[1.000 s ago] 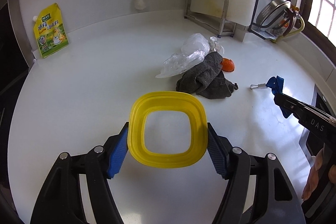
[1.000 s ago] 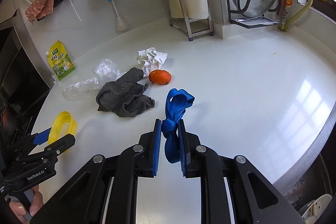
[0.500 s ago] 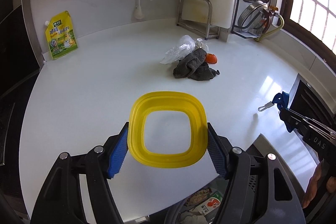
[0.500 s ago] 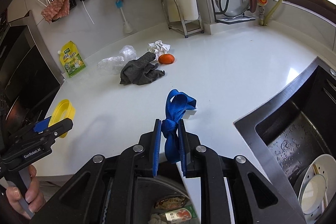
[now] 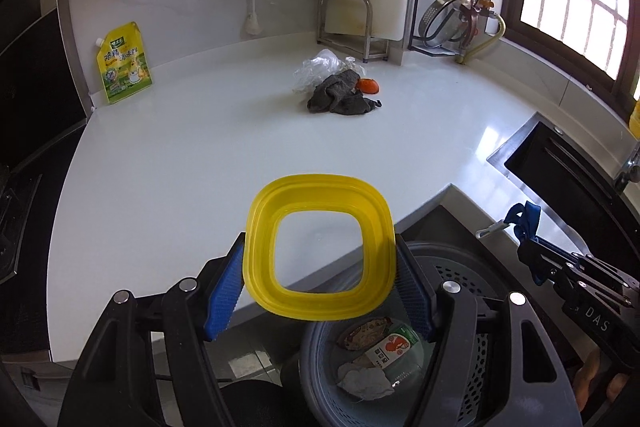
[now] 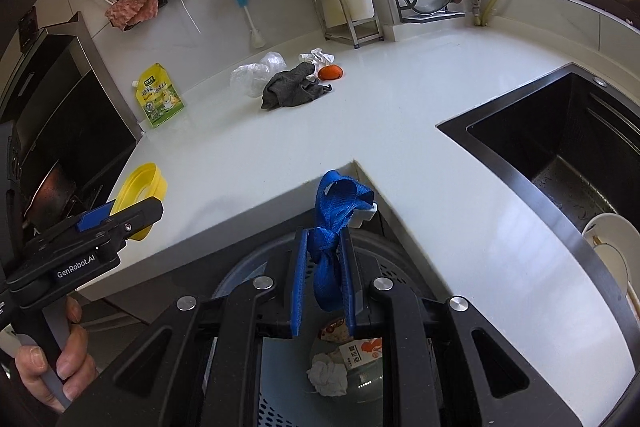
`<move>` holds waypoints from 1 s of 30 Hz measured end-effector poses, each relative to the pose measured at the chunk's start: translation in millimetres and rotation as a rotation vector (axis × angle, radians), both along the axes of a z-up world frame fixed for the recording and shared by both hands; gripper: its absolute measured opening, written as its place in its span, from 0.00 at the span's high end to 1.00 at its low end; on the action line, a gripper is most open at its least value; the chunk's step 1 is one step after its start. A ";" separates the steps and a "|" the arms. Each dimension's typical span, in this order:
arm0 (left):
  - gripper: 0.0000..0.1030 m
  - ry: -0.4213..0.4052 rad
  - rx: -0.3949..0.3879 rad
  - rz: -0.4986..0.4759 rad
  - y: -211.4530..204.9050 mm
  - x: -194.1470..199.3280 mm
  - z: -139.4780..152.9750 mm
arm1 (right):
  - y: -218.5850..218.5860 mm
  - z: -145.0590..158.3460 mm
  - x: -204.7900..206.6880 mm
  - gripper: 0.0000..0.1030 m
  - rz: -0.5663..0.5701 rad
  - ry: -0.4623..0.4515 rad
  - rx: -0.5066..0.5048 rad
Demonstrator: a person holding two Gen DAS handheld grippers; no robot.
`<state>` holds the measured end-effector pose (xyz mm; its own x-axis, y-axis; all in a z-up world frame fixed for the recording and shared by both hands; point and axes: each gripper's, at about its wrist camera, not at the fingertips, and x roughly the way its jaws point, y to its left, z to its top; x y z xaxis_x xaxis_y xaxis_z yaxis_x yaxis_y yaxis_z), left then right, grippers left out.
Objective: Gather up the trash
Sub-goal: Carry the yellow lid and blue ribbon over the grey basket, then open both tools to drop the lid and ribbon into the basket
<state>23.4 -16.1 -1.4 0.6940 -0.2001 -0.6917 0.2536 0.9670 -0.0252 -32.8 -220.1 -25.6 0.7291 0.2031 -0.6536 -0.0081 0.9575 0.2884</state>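
Observation:
My left gripper [image 5: 320, 267] is shut on a yellow square plastic ring [image 5: 260, 255], held above the counter's front edge beside the grey perforated trash bin [image 5: 472, 271]. My right gripper [image 6: 322, 259] is shut on a knotted blue strap [image 6: 330, 223] with a white clip, directly above the bin [image 6: 376, 239]. The bin holds a wrapper, a crumpled tissue [image 6: 328, 375] and a green bottle. On the counter far back lie a grey rag [image 5: 340, 95], clear plastic [image 5: 316, 69], an orange peel [image 5: 368, 85] and crumpled white paper [image 6: 318, 57].
A yellow-green pouch [image 5: 122, 69] leans on the back wall at left. A black sink [image 6: 560, 147] with a white plate is at right. A cutting board rack [image 5: 348, 23] and a pot-lid rack stand at the back. A stove is at far left.
Both grippers have pulled back from the counter, past its front edge, carrying the yellow ring and the blue strap. The trash bin has come into full view beneath them.

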 end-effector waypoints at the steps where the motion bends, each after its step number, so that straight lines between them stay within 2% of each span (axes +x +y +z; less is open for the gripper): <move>1: 0.35 0.003 0.001 -0.006 -1.4 -4.7 -2.1 | 1.3 -2.9 -6.0 0.85 -0.002 0.003 -0.002; 14: 0.35 0.039 0.009 -0.058 -22.8 -51.5 -32.8 | 6.4 -40.3 -56.1 0.85 -0.009 0.050 0.035; 26: 0.35 0.127 0.036 -0.074 -34.2 -69.5 -72.9 | 3.7 -60.6 -72.8 0.85 -0.013 0.087 0.066; 30: 0.35 0.138 0.039 -0.070 -33.7 -71.7 -77.5 | 8.2 -65.5 -73.4 0.85 0.000 0.098 0.061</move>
<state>-48.2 -49.7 -78.9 0.5768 -0.2160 -0.7878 0.3172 0.9480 -0.0276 -106.2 -211.9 -91.0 0.6621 0.2444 -0.7084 0.0234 0.9381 0.3455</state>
